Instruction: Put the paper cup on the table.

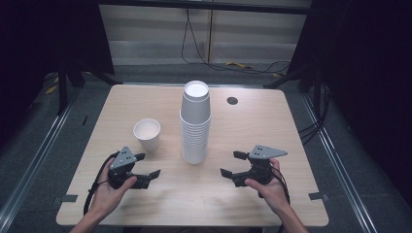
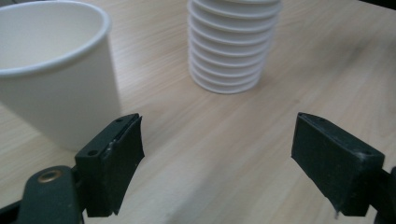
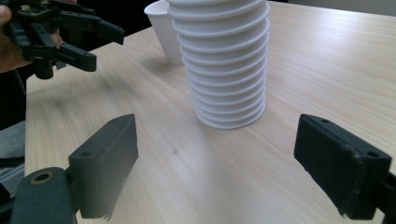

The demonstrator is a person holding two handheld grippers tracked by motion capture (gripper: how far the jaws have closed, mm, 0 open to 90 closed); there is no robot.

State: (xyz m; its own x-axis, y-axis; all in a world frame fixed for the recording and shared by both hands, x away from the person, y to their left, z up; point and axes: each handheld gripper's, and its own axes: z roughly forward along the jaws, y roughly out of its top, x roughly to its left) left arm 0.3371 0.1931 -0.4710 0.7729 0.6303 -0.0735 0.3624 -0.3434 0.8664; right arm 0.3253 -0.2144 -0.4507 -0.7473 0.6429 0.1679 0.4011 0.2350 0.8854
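The single paper cup [image 1: 146, 134] stands upright on the desk [image 1: 272, 126], just ahead of the left gripper [image 1: 145, 166] — fingers apart, empty. The right gripper [image 1: 232, 164], equally spread, sits beyond the cup stack [image 1: 196, 124], farther off.

Single paper cup [image 1: 147, 134]: white, upright, mouth open upward, empty inside, standing on the light wood tabletop [image 1: 252, 194] left of centre. Cup stack [image 1: 195, 124]: white paper cups nested mouth-down into one tall upright column, rolled rims forming ridged rings along its lower part, base of the topmost cup facing up. The stack stands at the tabletop's centre, just beside the single cup, apart from it.
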